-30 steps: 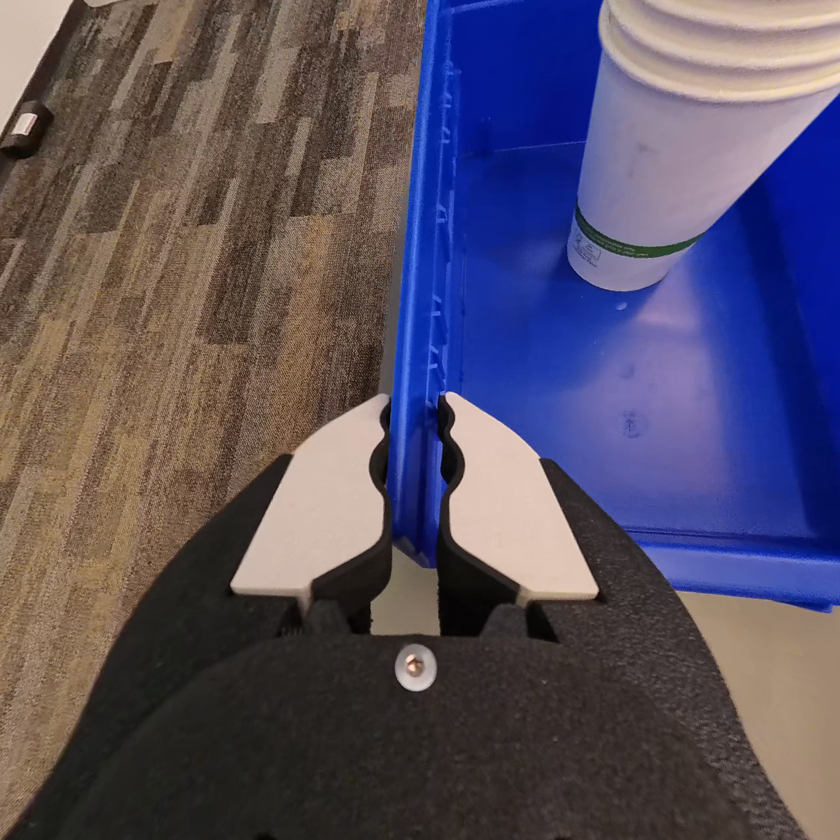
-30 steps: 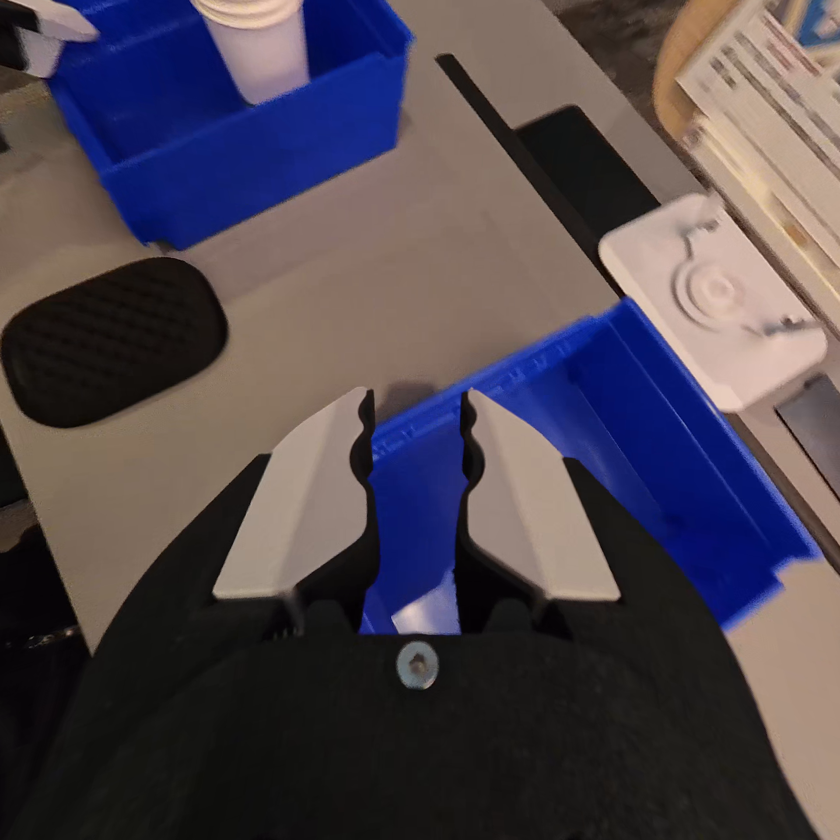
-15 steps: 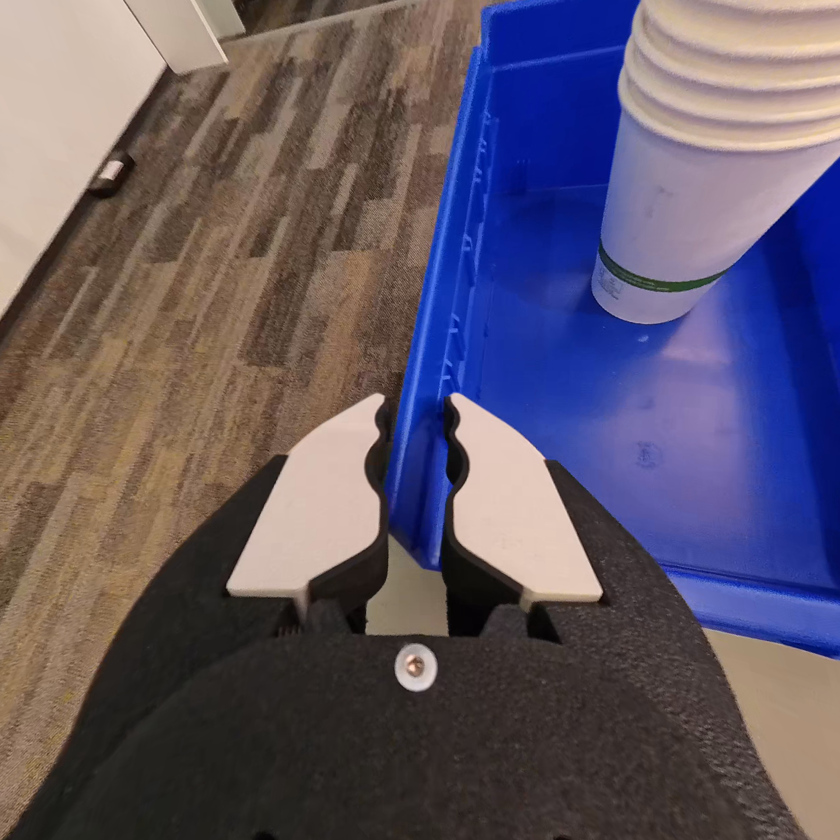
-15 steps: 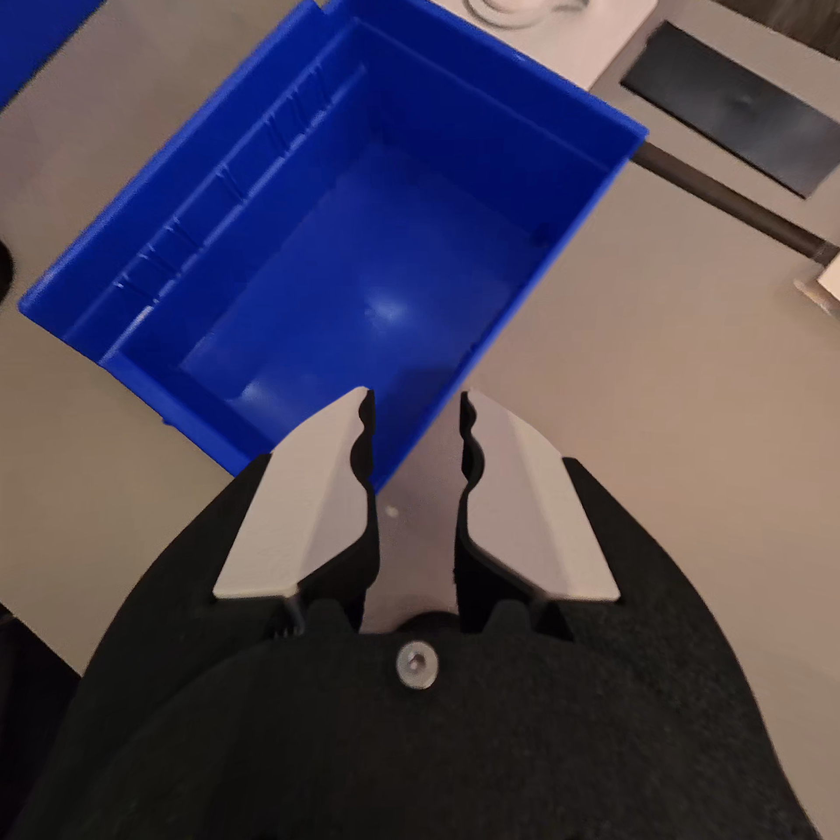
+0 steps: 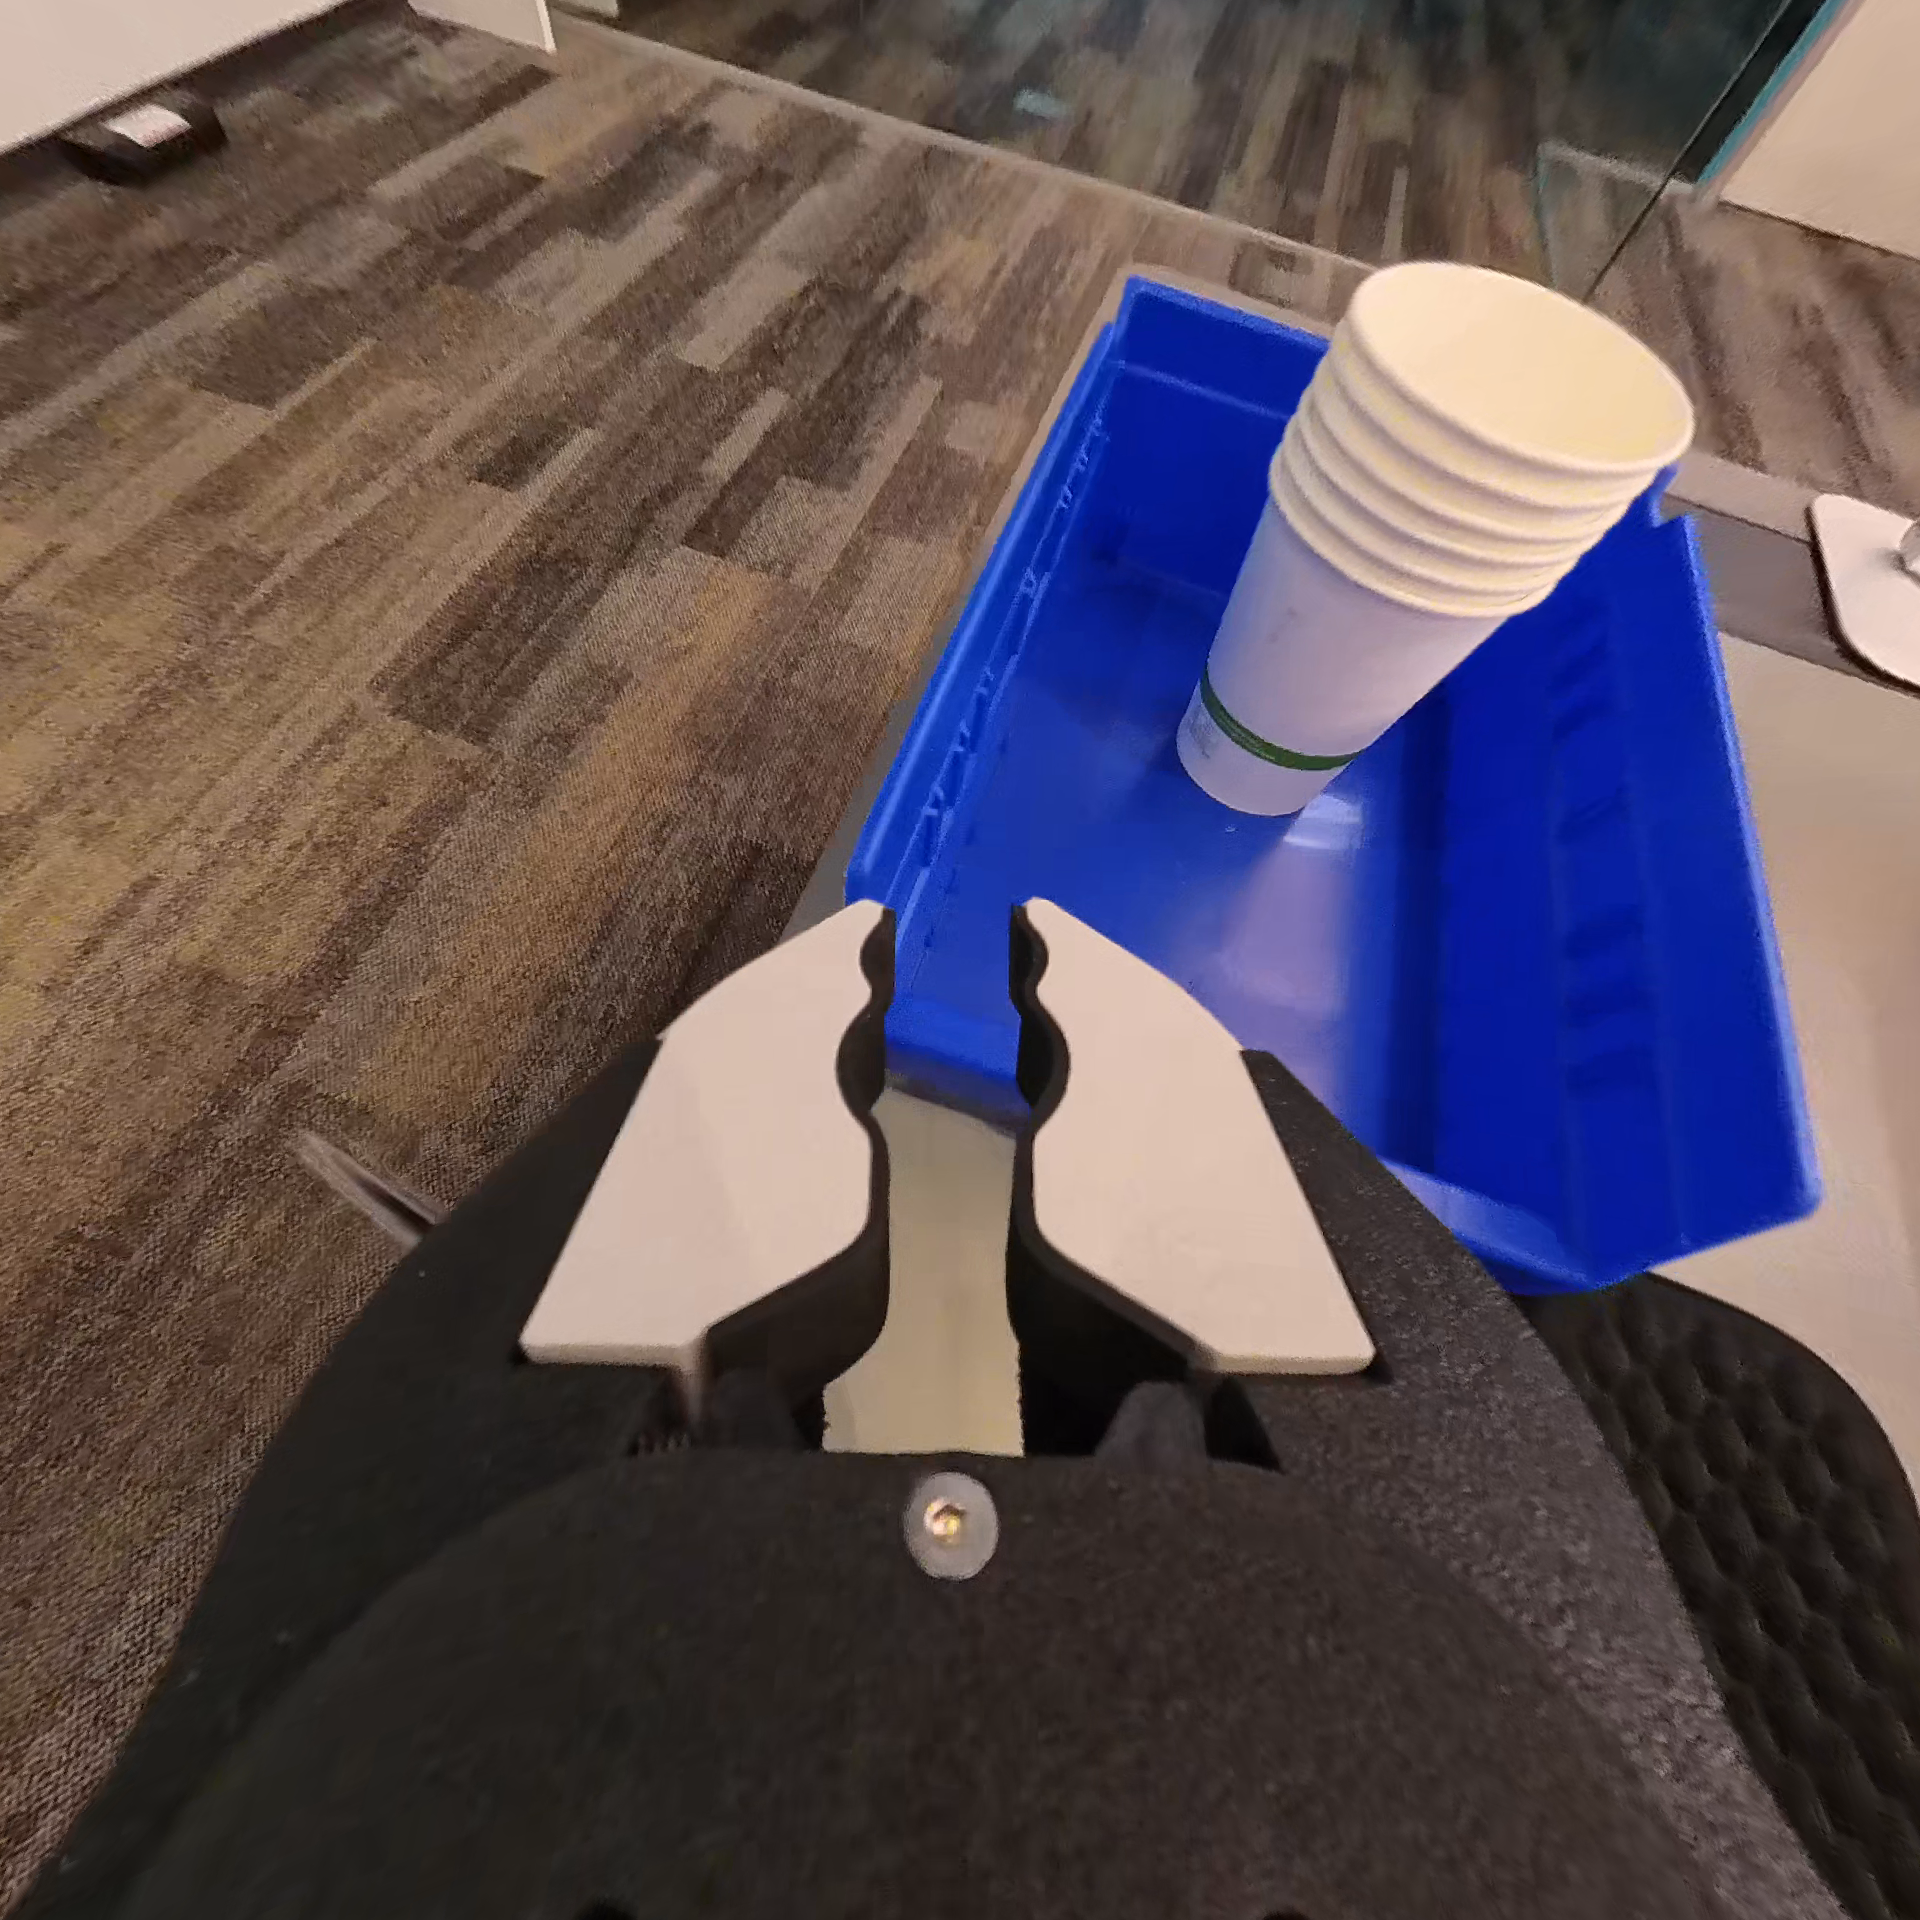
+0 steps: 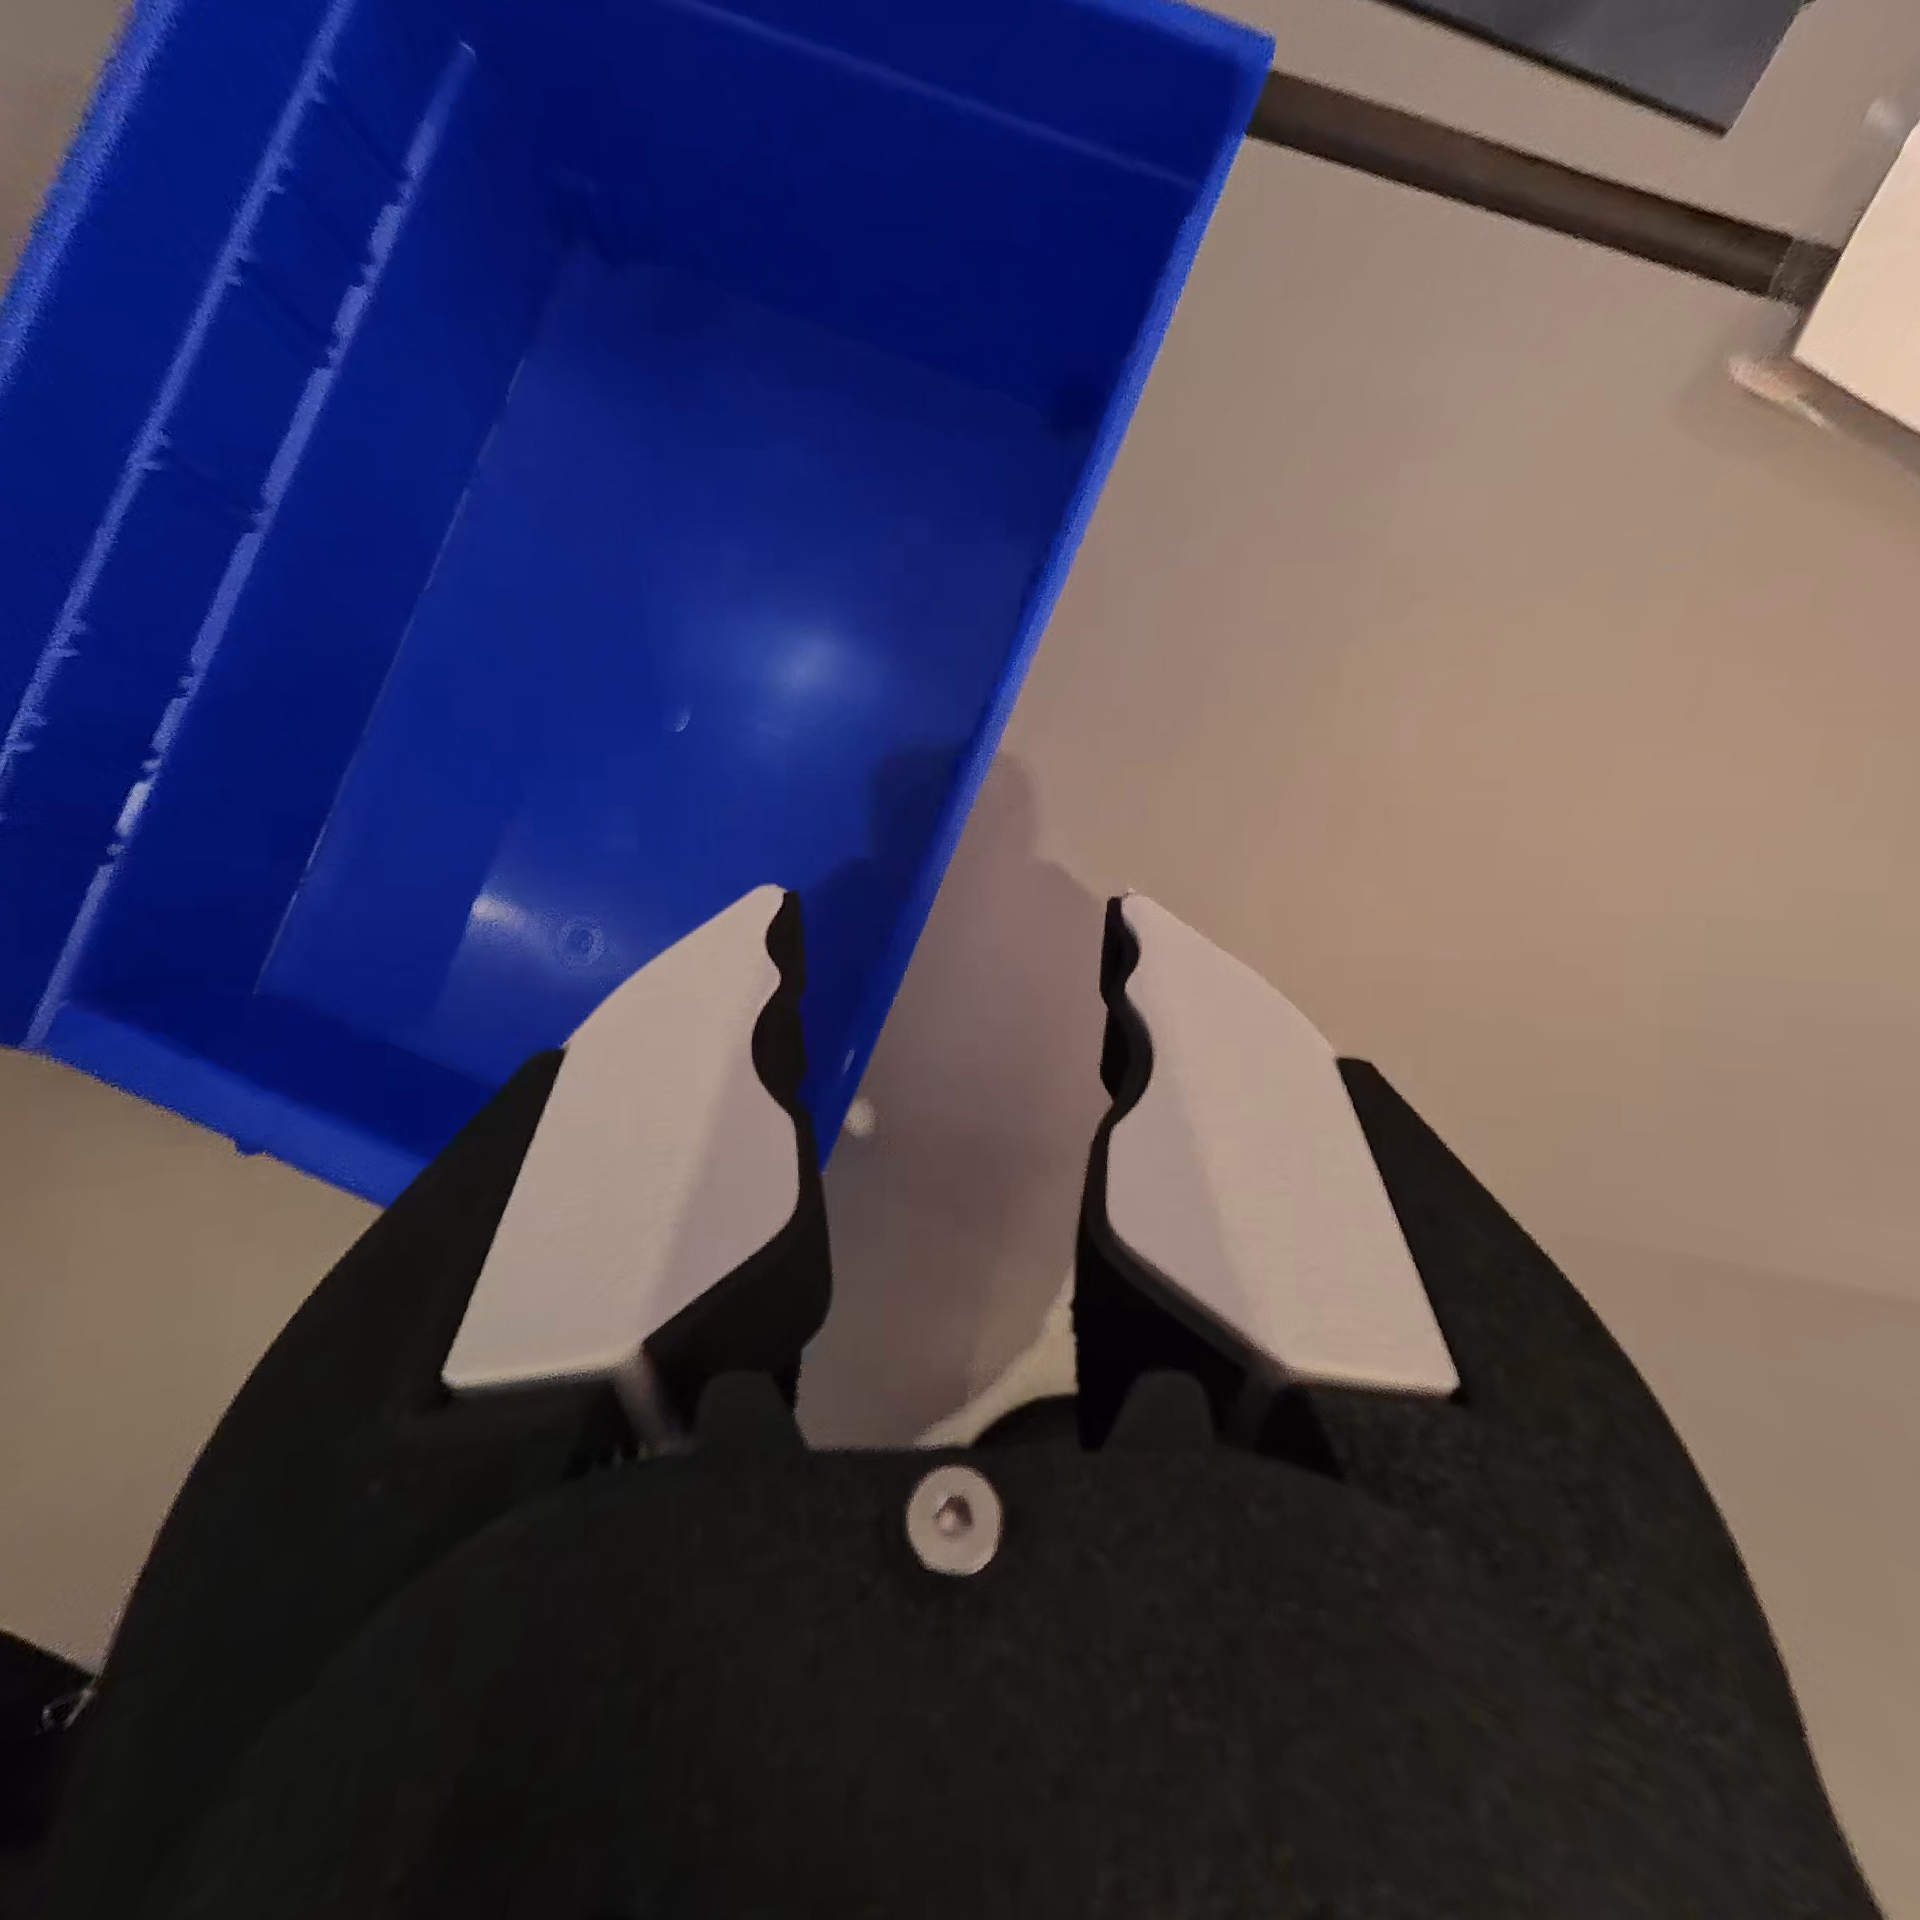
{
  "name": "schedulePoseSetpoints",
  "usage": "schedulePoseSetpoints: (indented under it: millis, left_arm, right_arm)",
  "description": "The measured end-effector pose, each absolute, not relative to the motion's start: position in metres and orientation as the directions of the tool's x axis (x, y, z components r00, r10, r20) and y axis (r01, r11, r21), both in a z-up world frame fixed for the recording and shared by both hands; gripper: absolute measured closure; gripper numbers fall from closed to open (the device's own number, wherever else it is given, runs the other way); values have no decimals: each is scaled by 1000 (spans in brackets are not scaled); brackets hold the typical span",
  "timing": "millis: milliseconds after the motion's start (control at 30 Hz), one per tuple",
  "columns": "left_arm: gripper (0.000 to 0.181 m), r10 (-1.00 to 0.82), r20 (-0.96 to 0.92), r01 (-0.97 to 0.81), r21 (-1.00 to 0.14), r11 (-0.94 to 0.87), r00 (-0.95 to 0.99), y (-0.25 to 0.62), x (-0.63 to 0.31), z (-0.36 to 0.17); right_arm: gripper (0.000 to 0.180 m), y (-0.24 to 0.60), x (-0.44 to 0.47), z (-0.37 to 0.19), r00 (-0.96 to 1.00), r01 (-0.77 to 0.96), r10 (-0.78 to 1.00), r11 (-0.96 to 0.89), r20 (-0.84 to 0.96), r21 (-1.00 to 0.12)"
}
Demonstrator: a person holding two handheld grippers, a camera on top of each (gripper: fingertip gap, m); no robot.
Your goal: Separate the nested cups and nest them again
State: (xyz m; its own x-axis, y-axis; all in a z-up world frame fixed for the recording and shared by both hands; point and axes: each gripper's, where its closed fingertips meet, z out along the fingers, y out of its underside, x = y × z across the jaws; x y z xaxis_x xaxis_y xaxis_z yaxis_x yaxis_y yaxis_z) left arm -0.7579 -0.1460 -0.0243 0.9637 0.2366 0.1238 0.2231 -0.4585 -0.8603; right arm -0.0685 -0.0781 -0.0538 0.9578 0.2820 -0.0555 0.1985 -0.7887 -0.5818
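A stack of several nested white paper cups [image 5: 1382, 582] leans to the right inside a blue bin [image 5: 1621, 935] on the table. My left gripper [image 5: 951, 914] is at the bin's near left corner, its jaws a narrow gap apart with nothing held between them. A second blue bin [image 6: 1132, 436] stands empty in the right wrist view. My right gripper [image 6: 951, 904] is open and empty above the table, just right of this bin's right wall, with its left finger over the near right corner.
Patterned carpet floor [image 5: 416, 623] lies past the table edge on the left. A black textured mat [image 5: 1766, 1507] sits near the cup bin. A white stand base [image 5: 1870, 592] is at far right. A dark strip [image 6: 1507, 197] and a white object [image 6: 1870, 312] lie beyond the empty bin.
My left gripper has drawn back and up from astride the bin's left wall to its near corner. My right gripper has swung over the empty bin and opened wider.
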Motion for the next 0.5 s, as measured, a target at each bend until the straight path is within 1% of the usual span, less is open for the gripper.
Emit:
schedulePoseSetpoints:
  millis: [100,133,167,200,233,300,367,500]
  left_arm:
    - [160,267,84,201,-871,-448,960,-161,-754,-23]
    - [160,271,76,196,-871,-450,960,-165,-752,-24]
    - [160,268,76,195,-871,-450,960,-169,-747,-24]
    - [160,261,78,193,-872,-450,962,-172,-742,-25]
    - [160,253,80,190,-872,-451,964,-175,-737,-27]
    - [161,242,71,179,-870,-460,968,-181,-728,-31]
    - [161,227,44,152,-862,-484,973,-187,-721,-37]
    - [161,210,-24,94,-840,-535,977,-196,-713,-45]
  right_arm:
    - [124,-65,-76,-73,961,186,266,-833,-81,-522]
    - [129,-62,-77,-82,959,197,269,-854,-85,-482]
    - [140,-60,-75,-92,959,218,273,-876,-70,-431]
    - [143,-60,-75,-102,959,229,275,-898,-74,-375]
    - [161,-61,-80,-108,951,242,291,-912,-107,-332]
    - [174,-56,-78,-108,955,226,272,-926,-121,-303]
    - [174,-51,-70,-109,948,250,297,-920,-119,-302]
    - [175,-43,-40,-109,952,225,272,-932,-139,-285]
